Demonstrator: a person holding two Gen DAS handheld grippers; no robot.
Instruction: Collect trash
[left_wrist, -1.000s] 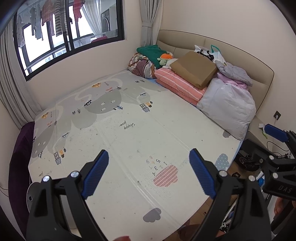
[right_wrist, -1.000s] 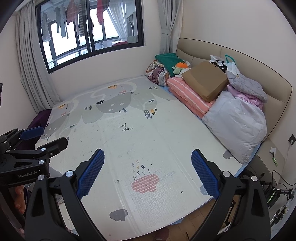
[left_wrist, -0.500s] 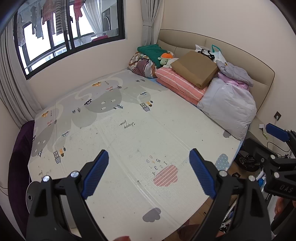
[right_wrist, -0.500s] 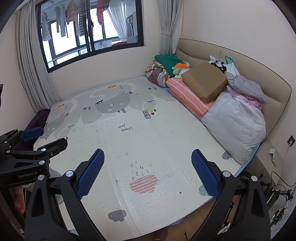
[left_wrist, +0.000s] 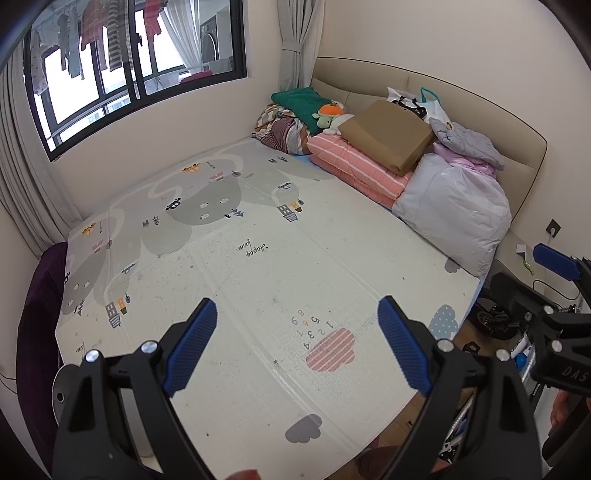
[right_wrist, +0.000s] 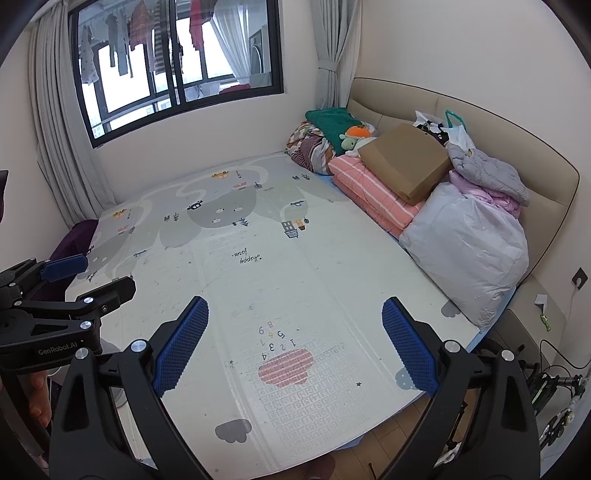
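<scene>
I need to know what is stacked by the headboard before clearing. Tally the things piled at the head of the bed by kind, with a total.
Folded bedding and clothes: 4 (green blanket, striped quilt, pink striped quilt, lilac padded garment)
Bags: 2 (white plastic bag, shopping bag)
Cardboard box: 1
Plush toy: 1
Total: 8

The left gripper hangs with jaws wide over the play mat, apparently speckled with crumbs.
</scene>
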